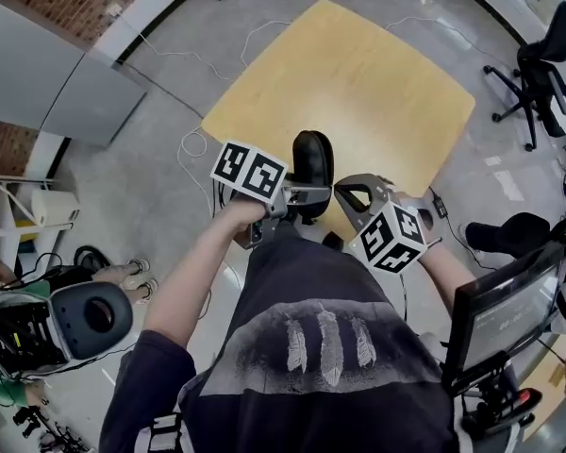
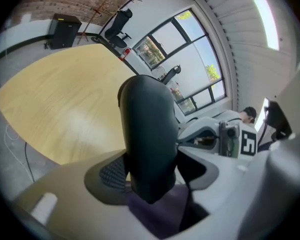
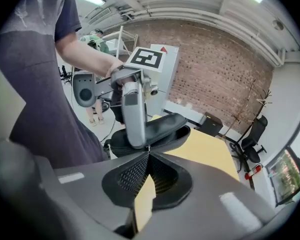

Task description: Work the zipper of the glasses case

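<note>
The black glasses case [image 1: 313, 163] hangs in the air over the near edge of the wooden table [image 1: 358, 83]. My left gripper [image 1: 307, 196] is shut on the case, one jaw on each side of it [image 2: 147, 134]. In the right gripper view the case [image 3: 157, 129] lies sideways with its lid slightly raised at the right, and a left finger [image 3: 132, 114] crosses its front. My right gripper [image 3: 147, 153] is shut, its tips meeting right at the case's seam on the small zipper pull. The right gripper [image 2: 225, 136] shows just beyond the case in the left gripper view.
The table [image 2: 55, 99] is bare wood. Office chairs [image 1: 547, 55] stand at the far right, and a monitor [image 1: 500, 314] is close on my right. A grey round-holed device [image 1: 90, 314] and cables lie on the floor at my left. Brick wall [image 3: 215, 74] lies beyond.
</note>
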`<action>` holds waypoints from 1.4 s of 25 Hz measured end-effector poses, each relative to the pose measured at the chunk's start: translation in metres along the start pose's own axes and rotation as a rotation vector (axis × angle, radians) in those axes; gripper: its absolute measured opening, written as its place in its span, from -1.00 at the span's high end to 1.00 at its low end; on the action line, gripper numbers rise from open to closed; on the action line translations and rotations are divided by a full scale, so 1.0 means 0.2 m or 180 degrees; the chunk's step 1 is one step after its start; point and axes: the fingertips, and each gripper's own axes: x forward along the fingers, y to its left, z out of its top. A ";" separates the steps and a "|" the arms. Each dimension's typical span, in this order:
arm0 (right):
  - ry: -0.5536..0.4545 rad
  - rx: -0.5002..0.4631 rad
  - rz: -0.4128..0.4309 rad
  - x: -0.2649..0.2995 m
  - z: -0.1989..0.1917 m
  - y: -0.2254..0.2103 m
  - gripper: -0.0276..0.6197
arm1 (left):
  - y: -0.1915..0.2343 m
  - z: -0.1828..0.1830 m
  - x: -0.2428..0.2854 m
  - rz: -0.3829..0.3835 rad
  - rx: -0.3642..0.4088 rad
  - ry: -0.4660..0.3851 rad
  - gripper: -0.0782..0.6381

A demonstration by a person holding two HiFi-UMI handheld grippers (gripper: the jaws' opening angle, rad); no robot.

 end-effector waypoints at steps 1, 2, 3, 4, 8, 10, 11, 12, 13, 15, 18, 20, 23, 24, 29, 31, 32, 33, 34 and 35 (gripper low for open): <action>0.0014 -0.0040 -0.0049 0.00 0.01 -0.02 0.91 | 0.00 -0.02 0.00 0.0044 0.0094 0.0090 -0.05; 0.0027 -0.0063 -0.0093 0.01 0.01 -0.05 0.91 | 0.00 -0.04 0.01 0.0095 0.0188 0.0174 -0.05; 0.0040 -0.0076 -0.0127 0.01 0.01 -0.08 0.91 | 0.01 -0.05 0.02 0.0130 0.0257 0.0235 -0.05; 0.0055 -0.0088 -0.0152 0.01 0.01 -0.10 0.91 | 0.01 -0.05 0.02 0.0140 0.0290 0.0269 -0.05; 0.0141 -0.0067 -0.0223 0.03 0.00 -0.16 0.91 | 0.03 -0.06 0.04 0.0155 0.0378 0.0379 -0.05; 0.0182 0.0026 -0.0227 0.04 -0.05 -0.17 0.91 | 0.05 -0.06 0.07 0.0206 0.0437 0.0455 -0.06; 0.0191 0.0064 -0.0209 0.05 -0.07 -0.18 0.91 | 0.06 -0.07 0.08 0.0233 0.0429 0.0477 -0.06; 0.0192 0.0092 -0.0184 0.08 -0.08 -0.18 0.91 | 0.08 -0.07 0.08 0.0267 0.0406 0.0488 -0.07; 0.0192 0.0130 -0.0156 0.10 -0.09 -0.18 0.91 | 0.11 -0.06 0.09 0.0314 0.0385 0.0495 -0.07; 0.0216 0.0306 -0.0102 0.17 -0.14 -0.19 0.91 | 0.18 -0.05 0.12 0.0453 0.0390 0.0524 -0.07; 0.0290 0.0715 -0.0149 0.28 -0.24 -0.25 0.87 | 0.35 -0.01 0.21 0.0671 0.0476 0.0638 -0.08; 0.0337 0.0957 -0.0293 0.29 -0.30 -0.31 0.77 | 0.45 0.02 0.27 0.0761 0.0499 0.0721 -0.08; 0.0367 0.1266 -0.0560 0.25 -0.35 -0.39 0.76 | 0.55 0.06 0.34 0.0859 0.0494 0.0798 -0.09; 0.0347 0.1374 -0.0608 0.23 -0.35 -0.40 0.83 | 0.58 0.07 0.35 0.0887 0.0492 0.0806 -0.09; -0.0072 0.1918 -0.0413 0.17 -0.22 -0.40 0.91 | 0.65 0.14 0.38 0.0958 0.0549 0.0777 -0.12; -0.0193 0.1971 -0.0381 0.14 -0.19 -0.41 0.91 | 0.66 0.16 0.39 0.0990 0.0624 0.0764 -0.18; -0.0225 0.1966 -0.0386 0.13 -0.18 -0.42 0.91 | 0.65 0.16 0.39 0.1000 0.0659 0.0731 -0.21; -0.0246 0.1954 -0.0394 0.12 -0.18 -0.42 0.91 | 0.65 0.17 0.39 0.1016 0.0696 0.0668 -0.34; -0.0264 0.1942 -0.0402 0.12 -0.17 -0.42 0.91 | 0.65 0.18 0.37 0.1035 0.0733 0.0592 -0.45; -0.0279 0.1933 -0.0411 0.11 -0.17 -0.41 0.91 | 0.64 0.19 0.35 0.1050 0.0765 0.0522 -0.47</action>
